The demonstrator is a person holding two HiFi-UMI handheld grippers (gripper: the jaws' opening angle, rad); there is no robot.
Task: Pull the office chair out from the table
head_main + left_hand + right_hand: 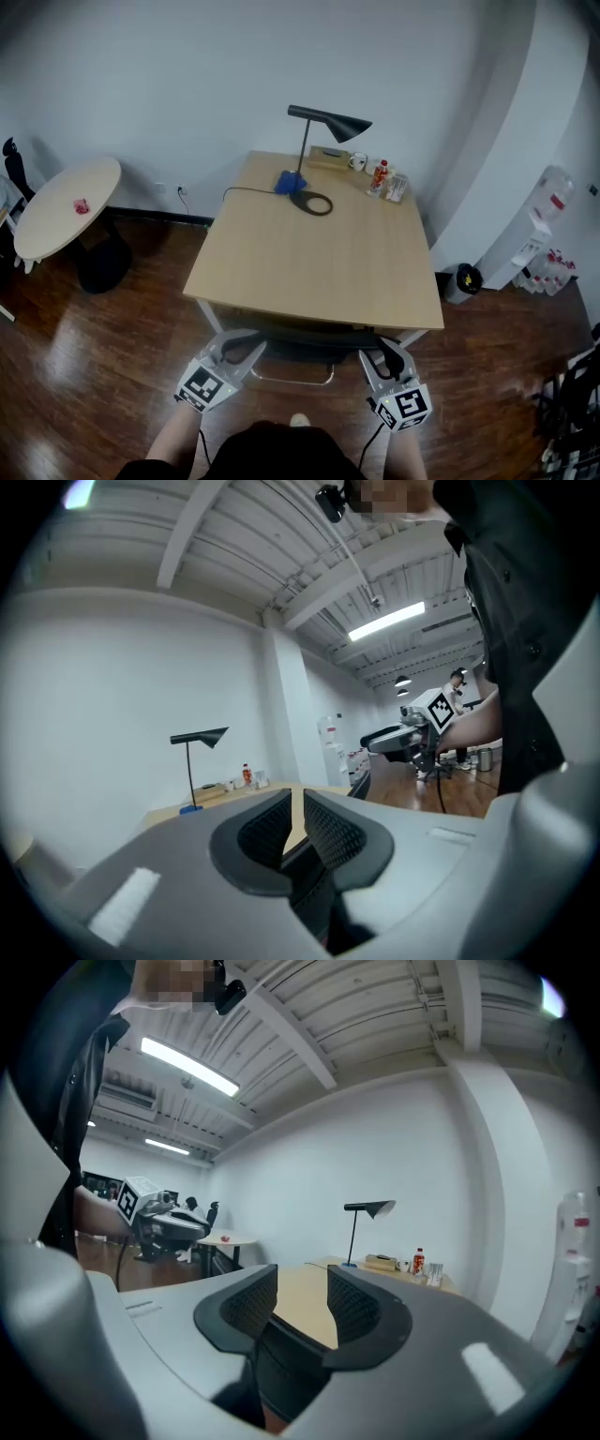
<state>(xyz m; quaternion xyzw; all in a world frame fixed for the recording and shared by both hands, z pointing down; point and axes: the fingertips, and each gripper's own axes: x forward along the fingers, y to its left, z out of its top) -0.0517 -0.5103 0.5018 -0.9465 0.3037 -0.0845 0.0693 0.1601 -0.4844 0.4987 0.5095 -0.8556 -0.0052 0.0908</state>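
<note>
The dark office chair (300, 339) is tucked at the near edge of the wooden table (319, 253), only the top of its backrest showing. My left gripper (246, 345) is at the backrest's left end. In the left gripper view that gripper (298, 803) is shut on the dark backrest edge (314, 902), with only a sliver of gap above it. My right gripper (380, 349) is at the backrest's right end. In the right gripper view it (302, 1283) stands open, the backrest edge (281, 1363) low between the jaws and apart from both pads.
A black desk lamp (323, 122), a mug and small bottles (380, 176) stand at the table's far side. A round white table (66, 202) is at the left, a bin (461, 279) and a water dispenser (544, 220) at the right. Wooden floor surrounds me.
</note>
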